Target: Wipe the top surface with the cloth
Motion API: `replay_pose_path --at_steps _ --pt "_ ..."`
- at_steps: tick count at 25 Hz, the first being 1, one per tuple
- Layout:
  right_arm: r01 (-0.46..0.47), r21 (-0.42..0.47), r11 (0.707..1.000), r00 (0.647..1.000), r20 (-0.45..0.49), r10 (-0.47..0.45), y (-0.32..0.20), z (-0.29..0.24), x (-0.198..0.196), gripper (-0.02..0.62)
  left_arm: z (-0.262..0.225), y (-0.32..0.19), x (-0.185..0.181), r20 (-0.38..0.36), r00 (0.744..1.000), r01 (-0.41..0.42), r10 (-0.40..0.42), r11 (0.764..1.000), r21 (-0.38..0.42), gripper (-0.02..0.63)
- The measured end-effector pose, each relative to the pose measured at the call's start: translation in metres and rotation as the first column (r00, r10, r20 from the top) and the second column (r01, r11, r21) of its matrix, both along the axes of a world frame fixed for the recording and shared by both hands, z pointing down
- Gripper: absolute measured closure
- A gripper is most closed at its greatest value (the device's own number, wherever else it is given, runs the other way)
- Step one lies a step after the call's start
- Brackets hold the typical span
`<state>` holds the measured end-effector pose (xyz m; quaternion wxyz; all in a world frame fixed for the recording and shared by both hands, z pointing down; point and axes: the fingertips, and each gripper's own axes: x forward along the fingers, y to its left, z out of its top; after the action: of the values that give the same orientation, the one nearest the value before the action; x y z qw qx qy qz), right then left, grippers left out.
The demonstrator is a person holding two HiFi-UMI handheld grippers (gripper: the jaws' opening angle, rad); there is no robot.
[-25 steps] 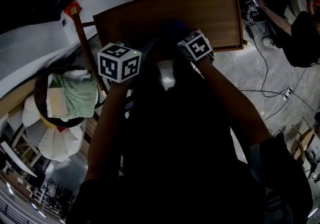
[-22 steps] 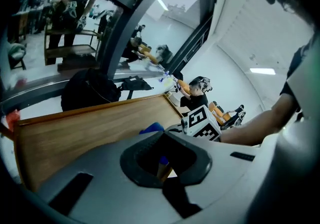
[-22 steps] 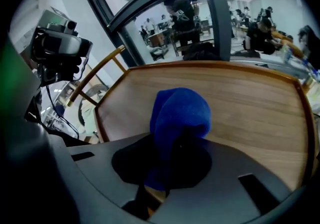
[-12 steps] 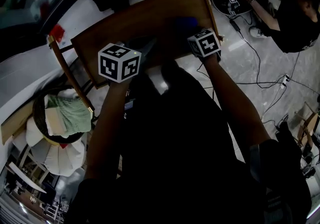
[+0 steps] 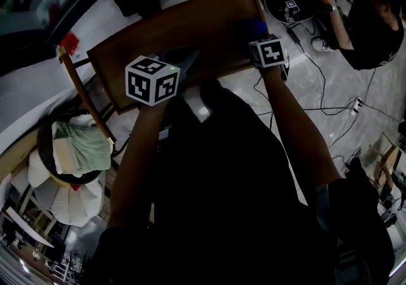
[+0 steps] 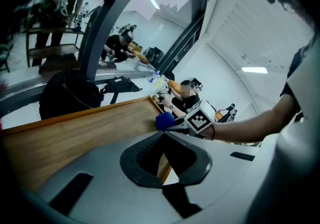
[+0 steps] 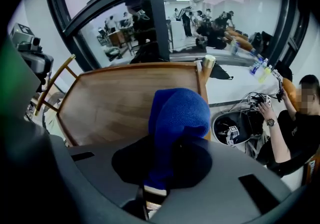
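- The wooden surface (image 5: 171,30) lay beneath both tongs.
- The left tongs (image 6: 163,135) were pinched together, holding nothing, over the surface's near edge.
- The right tongs (image 7: 167,160) clamped the blue cloth (image 7: 177,115), which sat on the surface near its right edge, further right than a second earlier.

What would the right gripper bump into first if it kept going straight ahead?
The right gripper would probably push its blue cloth onto the wooden table top first, near the right edge.

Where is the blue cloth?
The blue cloth is clamped in the right gripper, at the right end of the brown wooden table top in the head view.
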<state>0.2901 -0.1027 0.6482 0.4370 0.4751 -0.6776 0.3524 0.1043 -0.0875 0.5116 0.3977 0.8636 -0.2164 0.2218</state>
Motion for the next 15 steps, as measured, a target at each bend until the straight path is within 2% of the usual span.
replay_pose_path --at_steps 4,7,11,15 --pt "-0.011 0.04 0.999 1.0 -0.015 0.011 -0.007 -0.004 -0.007 0.534 -0.008 -0.004 -0.029 -0.005 0.998 0.057 -0.057 0.998 0.016 0.598" --pt "0.012 0.117 0.993 0.994 0.106 -0.025 -0.01 -0.023 -0.051 0.534 -0.015 -0.002 -0.067 0.006 0.995 0.103 -0.103 0.994 0.025 0.598" --pt "0.149 0.194 0.97 0.94 0.275 -0.2 0.005 -0.054 -0.171 0.534 -0.026 0.012 -0.145 0.024 0.978 0.205 -0.205 0.978 0.028 0.598" --pt "0.321 0.205 0.925 0.839 0.392 -0.378 0.036 -0.062 -0.311 0.534 -0.029 0.034 -0.23 0.074 0.95 0.302 -0.303 0.953 0.023 0.598"
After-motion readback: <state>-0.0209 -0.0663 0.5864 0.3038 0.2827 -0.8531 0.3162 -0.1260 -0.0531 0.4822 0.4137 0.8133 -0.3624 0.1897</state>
